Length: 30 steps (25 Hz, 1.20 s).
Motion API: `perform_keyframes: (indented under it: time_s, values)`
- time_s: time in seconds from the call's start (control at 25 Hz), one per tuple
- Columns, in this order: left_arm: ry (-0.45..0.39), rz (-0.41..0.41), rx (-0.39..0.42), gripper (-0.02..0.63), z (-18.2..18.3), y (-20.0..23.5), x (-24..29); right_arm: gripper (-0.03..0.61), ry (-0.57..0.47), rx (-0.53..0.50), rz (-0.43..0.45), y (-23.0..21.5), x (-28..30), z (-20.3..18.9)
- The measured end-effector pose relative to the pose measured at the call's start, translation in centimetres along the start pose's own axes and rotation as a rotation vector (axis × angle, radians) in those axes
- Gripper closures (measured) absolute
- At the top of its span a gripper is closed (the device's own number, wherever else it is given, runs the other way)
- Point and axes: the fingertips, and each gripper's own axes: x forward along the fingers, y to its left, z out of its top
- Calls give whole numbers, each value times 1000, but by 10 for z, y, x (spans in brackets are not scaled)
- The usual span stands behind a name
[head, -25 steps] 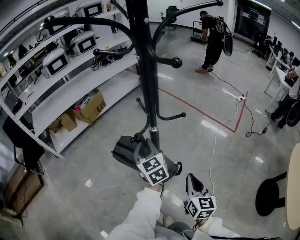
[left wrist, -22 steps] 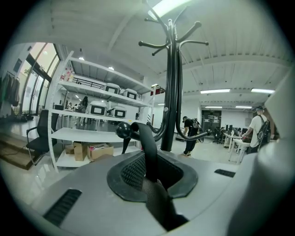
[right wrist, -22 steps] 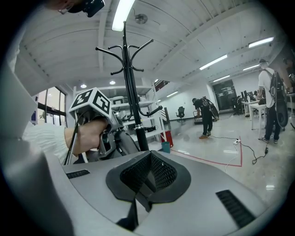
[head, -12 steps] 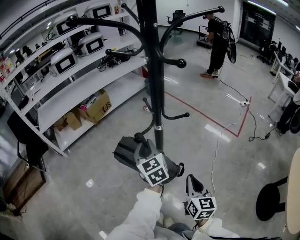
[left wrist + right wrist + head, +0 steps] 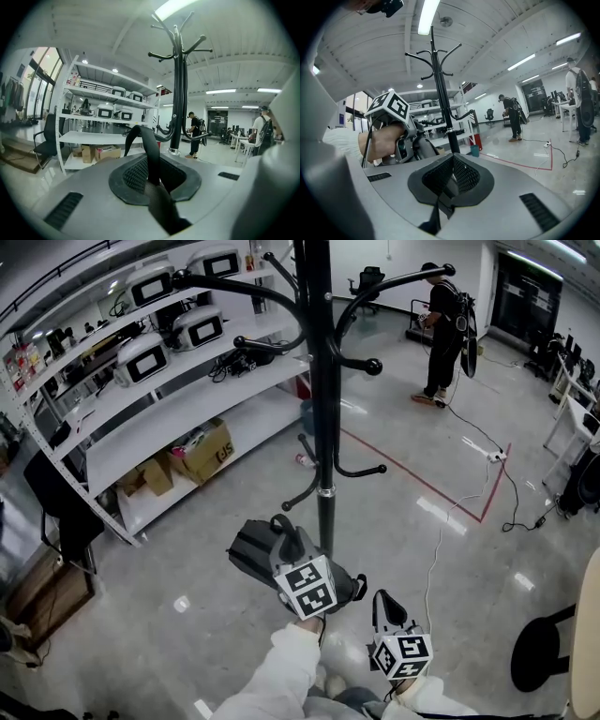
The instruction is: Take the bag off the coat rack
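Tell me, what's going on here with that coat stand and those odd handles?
A person holds a two-jaw gripper in each hand. The left gripper is clamped on the strap of a dark grey bag, which hangs from it close to the pole of the black coat rack. The strap's loop sits on no hook, so the bag looks to be off the rack. The right gripper is held low beside it, with its jaws together and nothing in them.
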Motion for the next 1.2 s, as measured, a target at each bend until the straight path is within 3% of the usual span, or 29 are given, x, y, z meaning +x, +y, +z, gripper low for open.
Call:
perform_keyframes:
  time_s: [0.4, 0.92, 1.2]
  values:
    - [29, -44, 87, 568, -21, -2, -55, 568, -7, -10, 63, 25, -6, 2]
    - [67, -124, 43, 568, -45, 8, -147, 568, -21, -20, 91, 53, -36, -2]
    - [80, -169, 56, 568, -61, 8, -180, 568, -43, -18, 59, 60, -58, -10]
